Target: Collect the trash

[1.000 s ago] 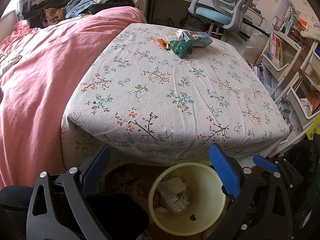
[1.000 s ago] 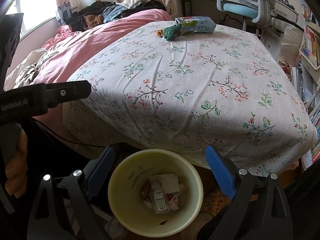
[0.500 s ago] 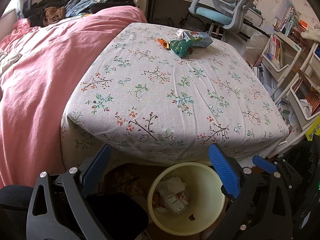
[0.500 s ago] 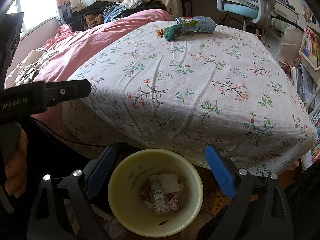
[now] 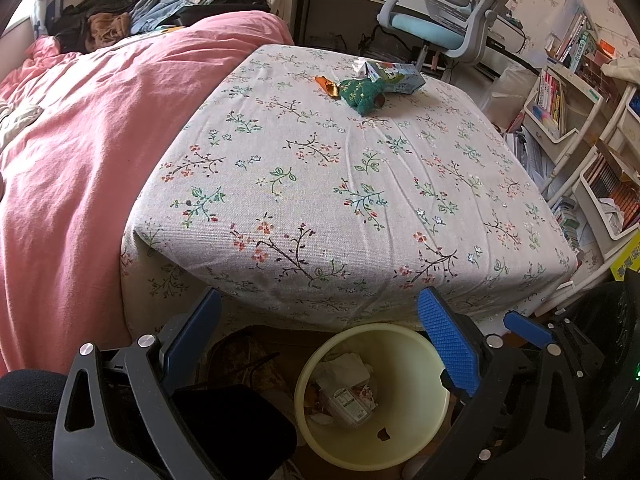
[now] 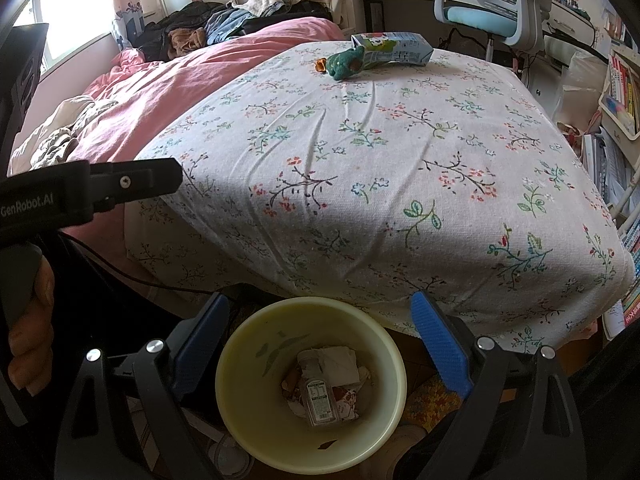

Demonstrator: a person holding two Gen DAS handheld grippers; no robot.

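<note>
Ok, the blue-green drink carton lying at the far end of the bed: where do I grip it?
Grip the blue-green drink carton across its narrow width near the free right end, coming from above. It lies flat on its side, and the green crumpled wrapper crowds its left end.

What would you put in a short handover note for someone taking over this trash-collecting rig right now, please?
Left claw: open, empty, above the floor beside the bin.
Right claw: open, empty, hanging over the bin.
Yellow bin: on the floor at the near edge of the bed, already holding crumpled paper and a small bottle.
Left to collect, all at the far end of the floral sheet: the blue-green carton lying on its side, the crumpled green wrapper against it, and a small orange wrapper beside that.
Next, probably: reach across the bed for the green wrapper.
</note>
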